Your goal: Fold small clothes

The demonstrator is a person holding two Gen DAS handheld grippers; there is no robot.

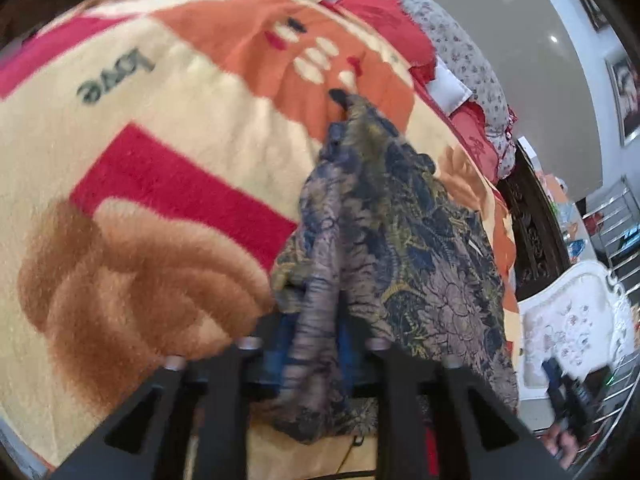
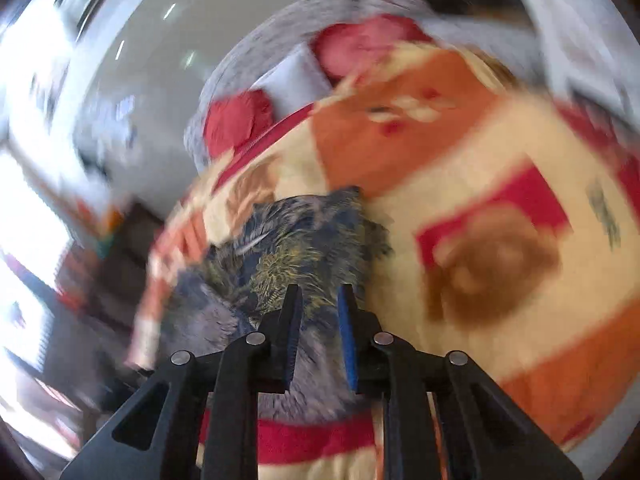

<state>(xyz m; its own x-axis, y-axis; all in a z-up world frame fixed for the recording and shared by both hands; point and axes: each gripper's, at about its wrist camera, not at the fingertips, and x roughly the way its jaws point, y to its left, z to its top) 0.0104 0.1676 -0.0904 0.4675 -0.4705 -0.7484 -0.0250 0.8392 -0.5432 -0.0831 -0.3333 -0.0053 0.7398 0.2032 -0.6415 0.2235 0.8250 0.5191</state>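
Note:
A small floral garment (image 1: pixel 404 240), blue, grey and gold, lies bunched on a plush blanket (image 1: pixel 160 168) with a red, orange and cream bear pattern. My left gripper (image 1: pixel 316 344) is shut on a fold of the garment, which drapes over and between its fingers. In the blurred right wrist view the same garment (image 2: pixel 296 240) lies on the blanket (image 2: pixel 500 208) just ahead of my right gripper (image 2: pixel 320 304). Its two fingers stand a little apart above the cloth with nothing between them.
Red pillows (image 1: pixel 384 24) and a grey floral quilt (image 1: pixel 460 40) lie at the head of the bed. A dark carved cabinet (image 1: pixel 532 232) and a white padded chair (image 1: pixel 572 320) stand to the right. The other gripper and hand show at the lower right (image 1: pixel 568 404).

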